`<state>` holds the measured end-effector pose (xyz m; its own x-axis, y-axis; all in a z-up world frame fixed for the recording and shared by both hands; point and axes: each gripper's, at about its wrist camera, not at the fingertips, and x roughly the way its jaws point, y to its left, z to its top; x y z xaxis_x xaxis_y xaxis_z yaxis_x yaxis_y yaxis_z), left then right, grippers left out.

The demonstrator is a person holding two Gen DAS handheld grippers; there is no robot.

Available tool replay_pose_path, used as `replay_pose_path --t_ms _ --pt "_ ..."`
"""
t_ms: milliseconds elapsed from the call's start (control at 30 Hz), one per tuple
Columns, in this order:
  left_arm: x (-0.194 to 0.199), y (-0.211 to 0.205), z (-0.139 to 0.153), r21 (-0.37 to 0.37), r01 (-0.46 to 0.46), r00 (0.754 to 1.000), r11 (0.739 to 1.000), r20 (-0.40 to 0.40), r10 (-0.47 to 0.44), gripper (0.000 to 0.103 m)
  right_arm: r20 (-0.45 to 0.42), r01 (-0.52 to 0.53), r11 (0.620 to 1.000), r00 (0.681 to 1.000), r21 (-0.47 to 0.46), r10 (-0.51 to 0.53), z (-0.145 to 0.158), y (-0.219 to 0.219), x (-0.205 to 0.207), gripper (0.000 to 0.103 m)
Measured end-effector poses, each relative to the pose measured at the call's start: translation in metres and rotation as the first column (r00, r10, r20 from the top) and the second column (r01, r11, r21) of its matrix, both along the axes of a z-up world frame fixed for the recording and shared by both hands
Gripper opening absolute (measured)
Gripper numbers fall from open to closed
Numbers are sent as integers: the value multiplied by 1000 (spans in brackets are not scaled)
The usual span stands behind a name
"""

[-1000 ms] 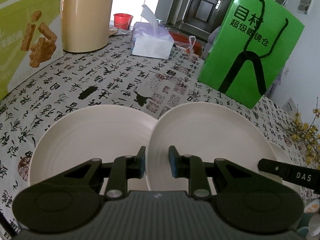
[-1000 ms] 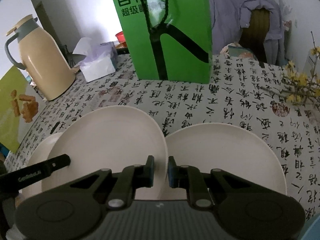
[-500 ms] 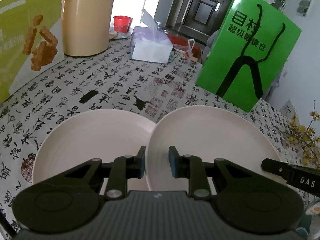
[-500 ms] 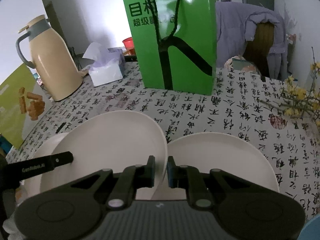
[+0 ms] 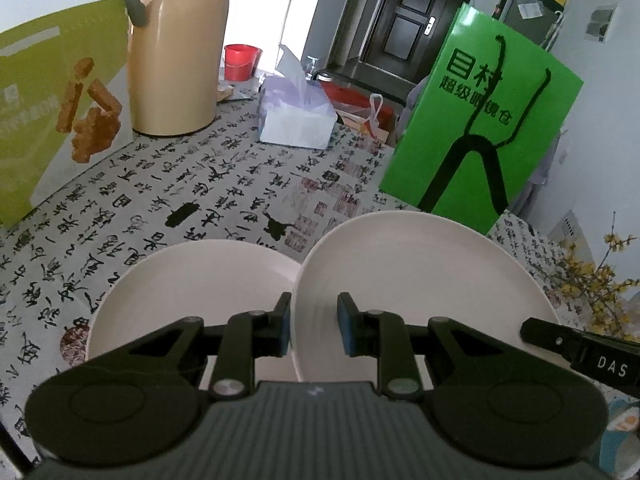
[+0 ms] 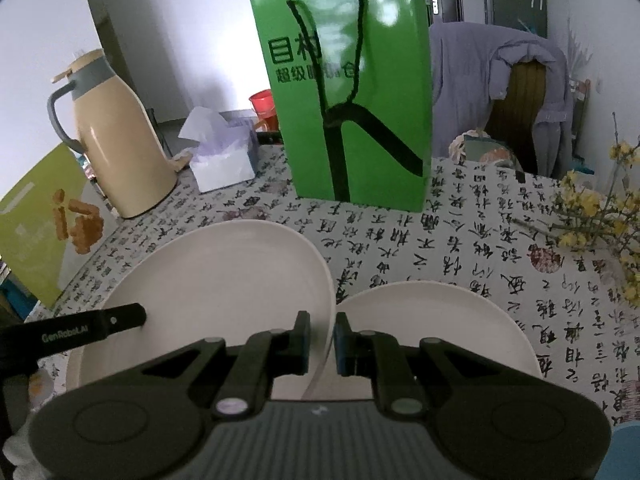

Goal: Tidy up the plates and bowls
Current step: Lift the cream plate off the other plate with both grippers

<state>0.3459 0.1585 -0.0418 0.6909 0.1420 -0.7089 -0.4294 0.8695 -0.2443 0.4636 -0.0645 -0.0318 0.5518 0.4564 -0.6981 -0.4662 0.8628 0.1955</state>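
Between both pairs of jaws sits 1 raised plate [image 5: 420, 280], tilted, gripped at opposite rims: the left gripper [image 5: 313, 326] clamps its left edge, the right gripper [image 6: 321, 338] its right edge. Left of the left jaws, a second plate [image 5: 192, 284] lies flat on the worktop [image 5: 240, 184]; right of the right jaws lies a third [image 6: 440, 320]. Either could take the held plate.

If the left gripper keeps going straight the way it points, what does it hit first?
Probably the tablecloth, short of the green bag; the plate clamped in the left gripper's jaws would touch down first. Depth is unclear.
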Motion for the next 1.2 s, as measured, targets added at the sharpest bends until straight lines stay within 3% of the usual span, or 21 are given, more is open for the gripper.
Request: replay_pose_path --t_ms 1200 --pt "-80 -18 67 36 -8 996 999 87 5 24 84 -12 997 996 70 6 58 -22 -84 12"
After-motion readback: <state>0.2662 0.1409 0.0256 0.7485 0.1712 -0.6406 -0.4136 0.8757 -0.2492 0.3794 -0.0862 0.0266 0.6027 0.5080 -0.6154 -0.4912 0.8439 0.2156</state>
